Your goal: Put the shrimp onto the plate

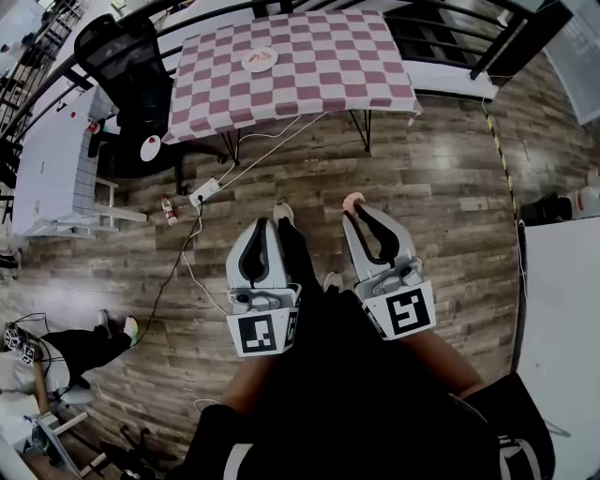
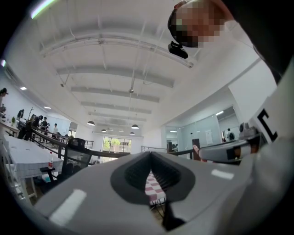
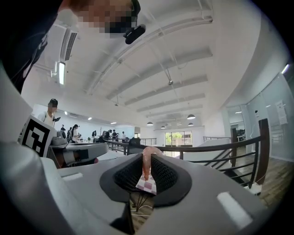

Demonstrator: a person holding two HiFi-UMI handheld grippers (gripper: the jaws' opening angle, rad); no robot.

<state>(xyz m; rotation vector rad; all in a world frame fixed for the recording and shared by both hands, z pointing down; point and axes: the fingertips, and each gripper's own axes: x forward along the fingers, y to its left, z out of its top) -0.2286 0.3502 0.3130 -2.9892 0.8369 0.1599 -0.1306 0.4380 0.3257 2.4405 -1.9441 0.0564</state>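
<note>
A pink shrimp (image 1: 353,201) sticks out of the tips of my right gripper (image 1: 356,210), which is shut on it; in the right gripper view the shrimp (image 3: 146,161) stands pinched between the jaws. My left gripper (image 1: 274,225) is shut with nothing in it, held beside the right one over the wooden floor. A white plate (image 1: 260,60) with something reddish on it lies on the pink-checked table (image 1: 319,75) far ahead. Both grippers are well short of the table. In the left gripper view only a sliver of the checked table (image 2: 154,189) shows between the jaws.
A black office chair (image 1: 127,66) stands left of the table. A power strip with cables (image 1: 204,191) and a bottle (image 1: 169,212) lie on the floor. A white table (image 1: 52,159) sits at the left, a black railing (image 1: 441,19) behind. A person (image 1: 47,352) crouches lower left.
</note>
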